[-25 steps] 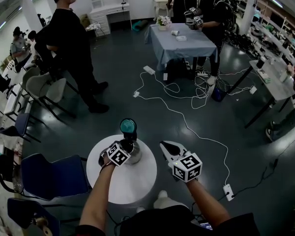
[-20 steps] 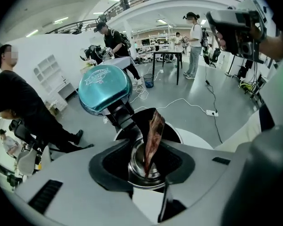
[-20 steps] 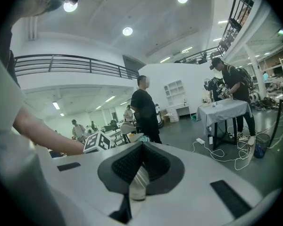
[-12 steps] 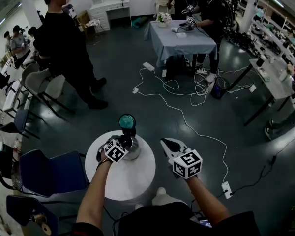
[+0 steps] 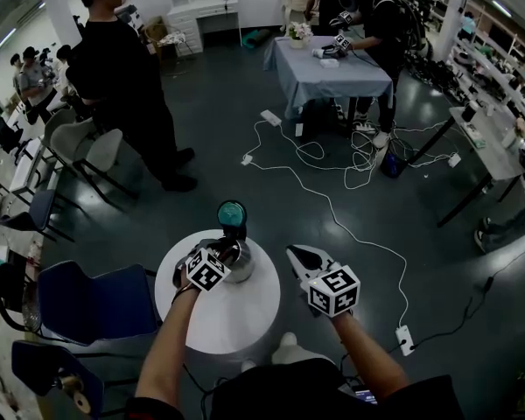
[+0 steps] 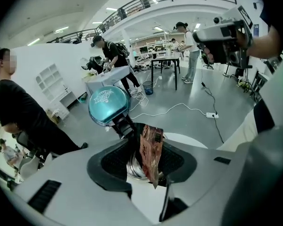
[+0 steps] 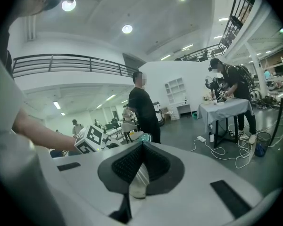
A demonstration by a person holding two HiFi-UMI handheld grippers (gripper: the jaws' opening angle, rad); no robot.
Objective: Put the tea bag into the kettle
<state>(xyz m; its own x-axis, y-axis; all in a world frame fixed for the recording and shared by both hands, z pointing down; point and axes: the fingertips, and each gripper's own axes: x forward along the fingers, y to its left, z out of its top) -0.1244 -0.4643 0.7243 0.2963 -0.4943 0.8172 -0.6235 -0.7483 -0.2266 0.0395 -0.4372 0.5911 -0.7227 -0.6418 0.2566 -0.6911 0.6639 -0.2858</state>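
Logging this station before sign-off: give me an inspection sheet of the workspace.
Surface: round white table, carrying the kettle.
Job's things: kettle upright, teal lid flipped open; tea bag above its mouth.
Clutter: nothing seen.
Grippers: left gripper jaws opening, tea bag between them; right gripper shut, empty, beside the table.
Cables: white cables looping across the floor; power strip at right.
Surroundings: blue chair by the table; person in black standing; cloth-covered table farther off.
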